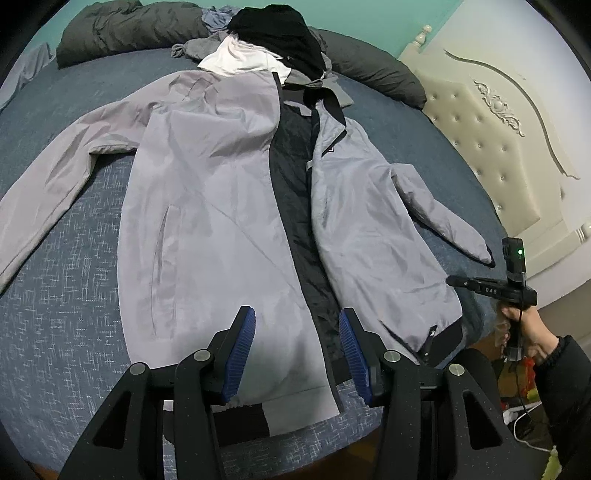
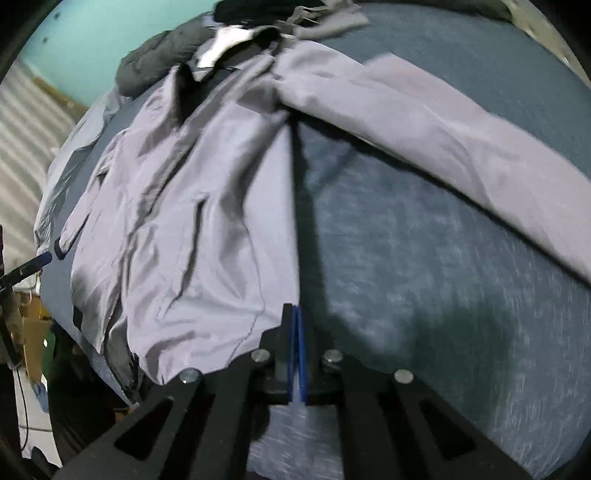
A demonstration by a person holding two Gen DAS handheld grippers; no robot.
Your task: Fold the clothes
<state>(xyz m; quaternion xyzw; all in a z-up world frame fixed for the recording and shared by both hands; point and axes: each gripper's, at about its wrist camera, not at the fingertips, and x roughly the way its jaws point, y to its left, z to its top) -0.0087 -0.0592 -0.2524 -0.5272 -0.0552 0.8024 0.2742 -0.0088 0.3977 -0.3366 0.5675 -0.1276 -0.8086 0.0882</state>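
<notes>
Left wrist view shows your left gripper [image 1: 297, 349] open above the jacket [image 1: 221, 206] hem for grabbing, while your right gripper [image 2: 297, 354] is closed, apparently empty.

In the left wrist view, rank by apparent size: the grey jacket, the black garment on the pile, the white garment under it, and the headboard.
1. grey jacket, by far the largest.
2. headboard, though it is cut by the frame edge.
3. black garment.
4. white garment, partly covered, so its true extent is unsure.
</notes>
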